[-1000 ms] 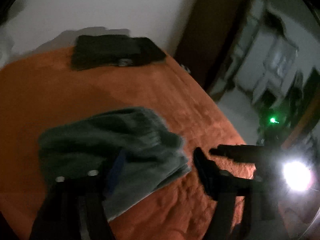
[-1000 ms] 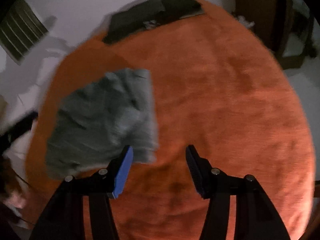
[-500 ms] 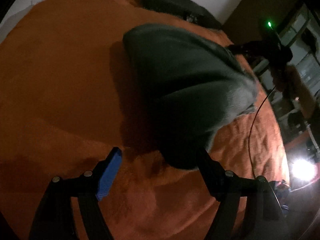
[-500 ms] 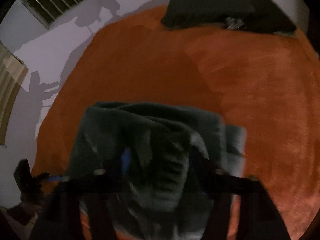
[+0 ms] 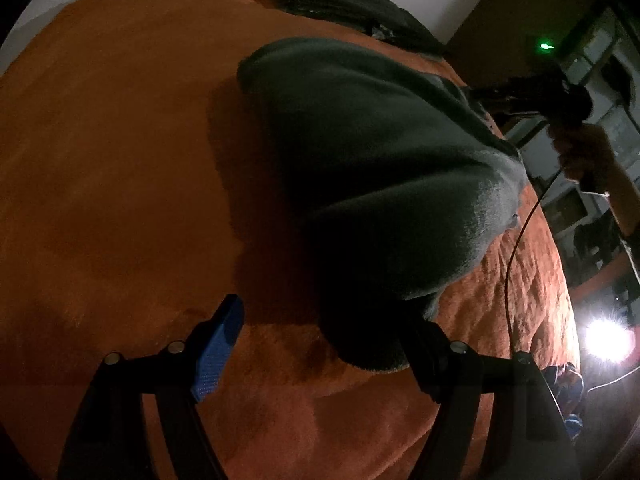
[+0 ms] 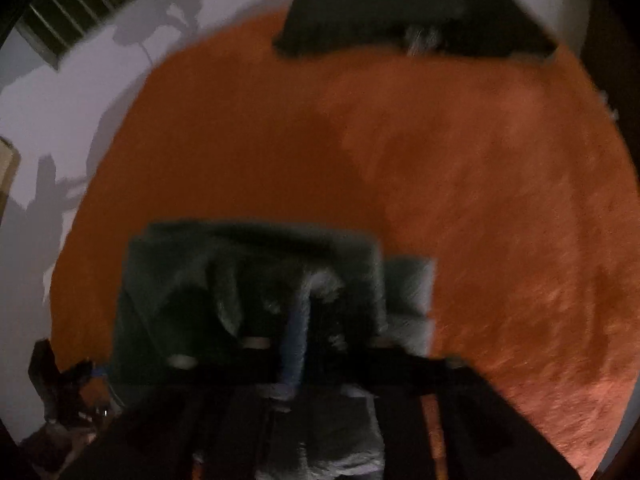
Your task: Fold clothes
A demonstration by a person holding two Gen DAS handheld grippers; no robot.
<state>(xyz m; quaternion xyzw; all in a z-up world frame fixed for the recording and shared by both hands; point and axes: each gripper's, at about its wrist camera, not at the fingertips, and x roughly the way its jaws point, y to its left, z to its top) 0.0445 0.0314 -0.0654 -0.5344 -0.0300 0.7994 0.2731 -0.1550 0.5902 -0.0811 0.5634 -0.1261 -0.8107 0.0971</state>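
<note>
Left tool (image 5: 320,344): released, fingers spread wide. We see the blue-padded finger (image 5: 218,354) clear of any fabric, over the orange plush bed cover (image 5: 120,160). The black finger on the other side sits right at the near hem of the grey-green fleece garment (image 5: 380,168); we cannot tell whether it touches the cloth or the cloth just hangs in front of it.

The garment lies ahead and to the right of the left tool, bunched up, with a dark shadow under its left edge. Its far right edge runs toward the right tool (image 5: 500,98), seen in the left wrist view as a dark shape held by a person's hand (image 5: 580,156), with a thin black cable (image 5: 516,248) hanging down from it over the bed cover.

Right tool (image 6: 308,320): clenched on the garment (image 6: 248,280). The view is motion-blurred, but we see the fingers close together with fabric gathered around and between them. The folded bulk spreads to the left and ahead of this tool; a lighter flap pokes out to its right.

Far ahead of both tools, at the bed's wall edge: a flat stack of dark folded clothing (image 6: 412,28), well apart from the garment. White wall (image 6: 80,100) behind, with cast shadows. Bright lamp (image 5: 606,338) low to the right of the left tool.
</note>
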